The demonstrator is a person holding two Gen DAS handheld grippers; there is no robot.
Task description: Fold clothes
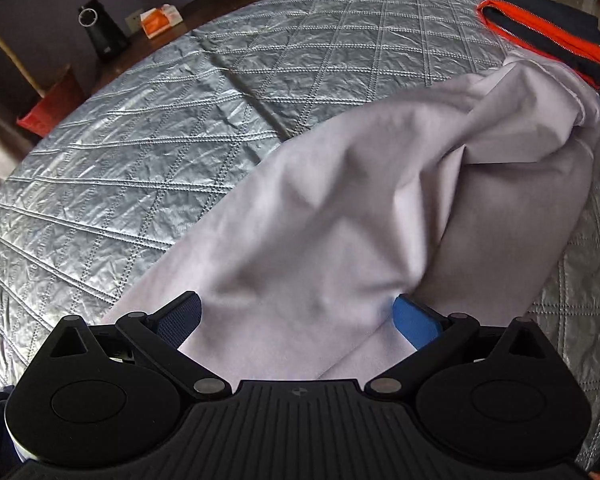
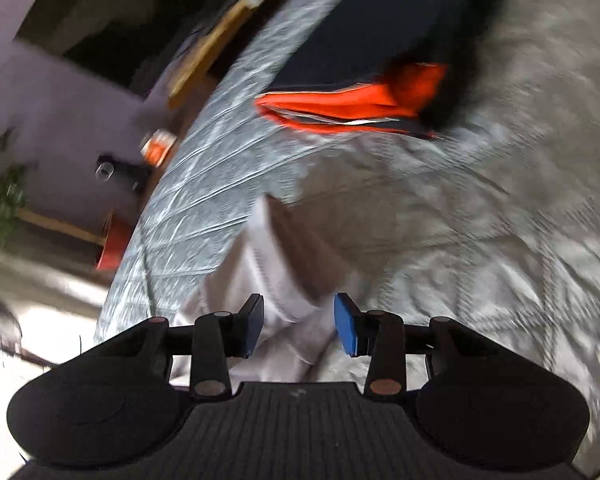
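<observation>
L tongs (image 1: 296, 316) sit nearest the lens, jaws spread wide, released; the pale lilac garment (image 1: 340, 208) drapes between them w/o being pinched. Its long axis runs from the tongs up and right toward the folded navy-orange jacket (image 1: 548, 36). Cloth looks soft, creased, bunched at the far hemmed end. R tongs (image 2: 300, 328) part-open, not clamping; a white-ish fold of the garment (image 2: 276, 280) lies between the pads, blurred. All rests on a silver quilted bed cover (image 1: 140, 140).

pale lilac garment (image 1: 340, 216) | crumpled, partly lifted, stretching diagonally across silver quilted cover (image 1: 140, 140) || navy-orange garment (image 1: 548, 36) | folded flat, near the far edge
</observation>
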